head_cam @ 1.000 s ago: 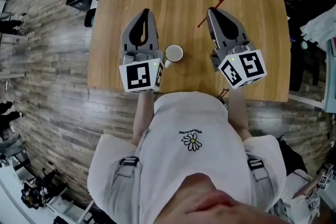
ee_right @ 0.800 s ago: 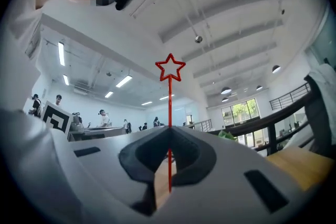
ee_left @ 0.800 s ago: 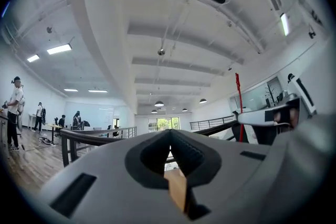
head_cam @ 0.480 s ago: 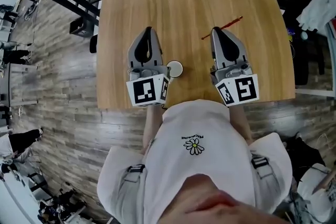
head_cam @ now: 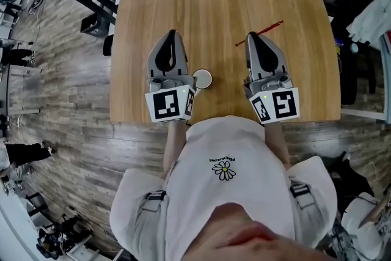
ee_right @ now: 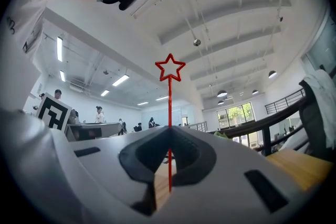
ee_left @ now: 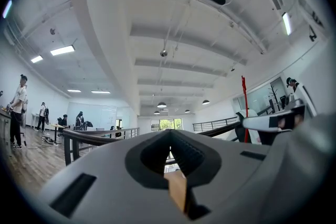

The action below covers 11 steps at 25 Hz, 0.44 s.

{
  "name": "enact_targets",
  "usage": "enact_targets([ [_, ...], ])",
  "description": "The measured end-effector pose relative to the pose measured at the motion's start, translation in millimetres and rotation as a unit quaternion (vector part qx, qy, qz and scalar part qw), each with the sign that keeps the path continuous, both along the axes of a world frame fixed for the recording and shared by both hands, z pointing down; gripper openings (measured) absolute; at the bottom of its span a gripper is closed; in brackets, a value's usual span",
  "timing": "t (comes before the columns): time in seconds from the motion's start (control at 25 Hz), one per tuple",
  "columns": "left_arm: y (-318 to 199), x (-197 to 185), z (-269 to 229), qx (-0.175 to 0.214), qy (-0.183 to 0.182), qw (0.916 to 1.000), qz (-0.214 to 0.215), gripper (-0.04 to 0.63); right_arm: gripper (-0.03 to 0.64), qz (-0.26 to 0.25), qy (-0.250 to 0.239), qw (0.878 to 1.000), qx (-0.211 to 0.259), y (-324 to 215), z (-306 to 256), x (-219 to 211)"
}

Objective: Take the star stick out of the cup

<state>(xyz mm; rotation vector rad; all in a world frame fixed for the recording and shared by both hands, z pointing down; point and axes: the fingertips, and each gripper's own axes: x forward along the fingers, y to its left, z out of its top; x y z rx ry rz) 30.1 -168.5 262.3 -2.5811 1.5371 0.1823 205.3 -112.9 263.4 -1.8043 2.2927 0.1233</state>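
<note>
**Item 1: thin red star-topped stick** (head_cam: 269, 27). It is held clear of the cup, across the tip of the right gripper (head_cam: 253, 35). In the right gripper view the shaft (ee_right: 169, 102) is seen running straight up through the closed tip, with the outlined star at the top and a short tail below the grip. Its long axis lies crosswise to the jaws. In the head view it slants up and to the right, away from the person.

**Item 2: right gripper** (ee_right: 169, 128). The jaws are pressed together on the shaft.

**Item 3: left gripper** (head_cam: 170, 33). In its own view the jaws (ee_left: 170, 132) are drawn together, and nothing is found between them.

**Item 4: small round white cup** (head_cam: 202, 78). It stands upright on the light wooden bench (head_cam: 208, 9), just beside the left gripper's body on its right and well apart from the stick. No stick is seen in it.

**Status.** The removal is judged complete. If the stick is to be set down, the right gripper alone is placed for it, with bare bench ahead of its tip.
</note>
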Motion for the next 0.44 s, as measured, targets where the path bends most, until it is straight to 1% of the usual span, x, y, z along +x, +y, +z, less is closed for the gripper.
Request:
enact_targets([
  [0.44, -2.9, 1.0, 0.8, 0.0, -0.002, 1.0, 0.004, 0.017, 0.012, 0.009, 0.004, 1.0, -0.003, -2.6, 1.1, 3.0],
])
